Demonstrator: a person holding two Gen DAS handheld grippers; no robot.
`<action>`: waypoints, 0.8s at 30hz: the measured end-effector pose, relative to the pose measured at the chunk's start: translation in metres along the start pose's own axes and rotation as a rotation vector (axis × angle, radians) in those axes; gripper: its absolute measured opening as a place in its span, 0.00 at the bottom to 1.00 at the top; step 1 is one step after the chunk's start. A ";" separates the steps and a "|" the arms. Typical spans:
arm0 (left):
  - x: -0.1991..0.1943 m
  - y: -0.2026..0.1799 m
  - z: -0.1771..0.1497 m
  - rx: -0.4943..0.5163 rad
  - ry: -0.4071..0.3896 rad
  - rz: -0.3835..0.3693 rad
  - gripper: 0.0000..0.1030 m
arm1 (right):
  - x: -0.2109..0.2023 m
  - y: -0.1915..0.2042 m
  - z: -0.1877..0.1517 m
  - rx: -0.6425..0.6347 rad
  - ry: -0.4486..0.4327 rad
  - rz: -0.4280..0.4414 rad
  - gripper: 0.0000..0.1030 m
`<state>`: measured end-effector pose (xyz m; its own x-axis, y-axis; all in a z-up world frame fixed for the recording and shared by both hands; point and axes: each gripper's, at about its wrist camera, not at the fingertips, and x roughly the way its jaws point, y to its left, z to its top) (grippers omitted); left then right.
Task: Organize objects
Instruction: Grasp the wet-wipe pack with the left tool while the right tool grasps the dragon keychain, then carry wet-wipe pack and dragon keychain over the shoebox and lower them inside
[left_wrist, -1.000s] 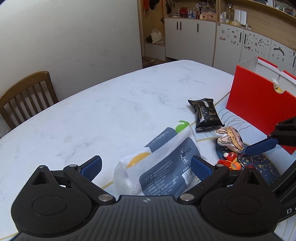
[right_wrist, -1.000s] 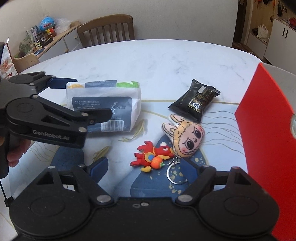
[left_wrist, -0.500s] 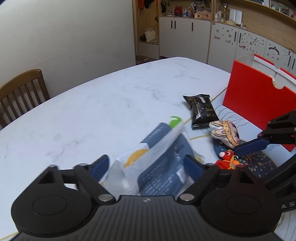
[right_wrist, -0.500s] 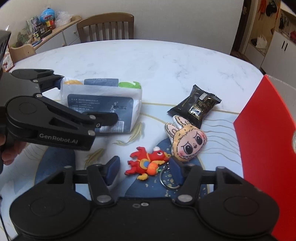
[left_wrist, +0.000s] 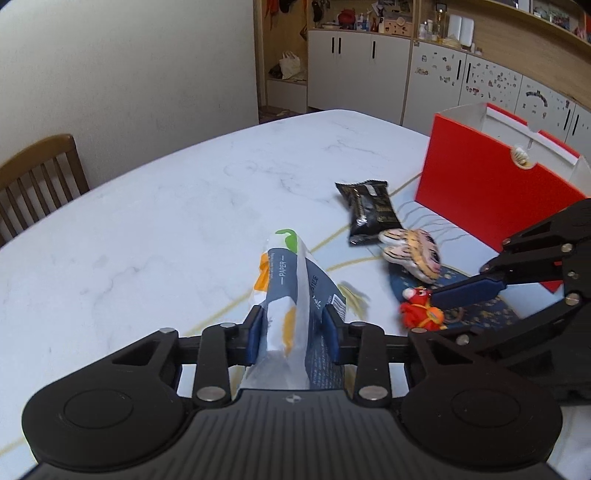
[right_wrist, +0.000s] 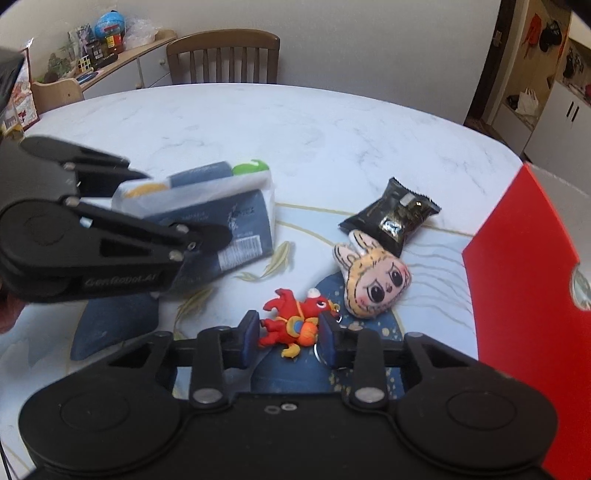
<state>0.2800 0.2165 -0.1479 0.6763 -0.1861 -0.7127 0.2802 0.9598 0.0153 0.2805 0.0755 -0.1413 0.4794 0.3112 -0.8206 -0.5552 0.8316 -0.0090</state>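
Left tool (left_wrist: 291, 334): jaws just closed in, pads pinching the near end of the tissue pack (left_wrist: 291, 295), which sits squeezed narrow and tilted on the marble desk (left_wrist: 147, 229). Right tool (right_wrist: 288, 338): jaws likewise just closed in, pressed on both sides of the red dragon keychain (right_wrist: 295, 321), lying on the desk's dark blue patch just beside the plush face charm (right_wrist: 373, 280). Farther back: black snack packet (right_wrist: 391, 214) touching the charm's ears, red box (left_wrist: 491, 192) upright at the desk's right side.
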 end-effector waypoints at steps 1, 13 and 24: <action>-0.003 -0.003 -0.002 -0.004 0.001 0.001 0.30 | -0.002 -0.001 -0.002 0.002 -0.001 0.003 0.33; -0.047 -0.036 -0.029 -0.134 0.018 -0.016 0.24 | -0.048 -0.006 -0.028 0.046 -0.032 0.074 0.32; -0.093 -0.067 -0.027 -0.228 0.010 -0.041 0.23 | -0.113 -0.022 -0.040 0.054 -0.094 0.147 0.32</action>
<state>0.1803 0.1755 -0.1015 0.6603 -0.2249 -0.7165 0.1451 0.9743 -0.1721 0.2113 0.0031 -0.0711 0.4586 0.4707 -0.7538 -0.5882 0.7966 0.1395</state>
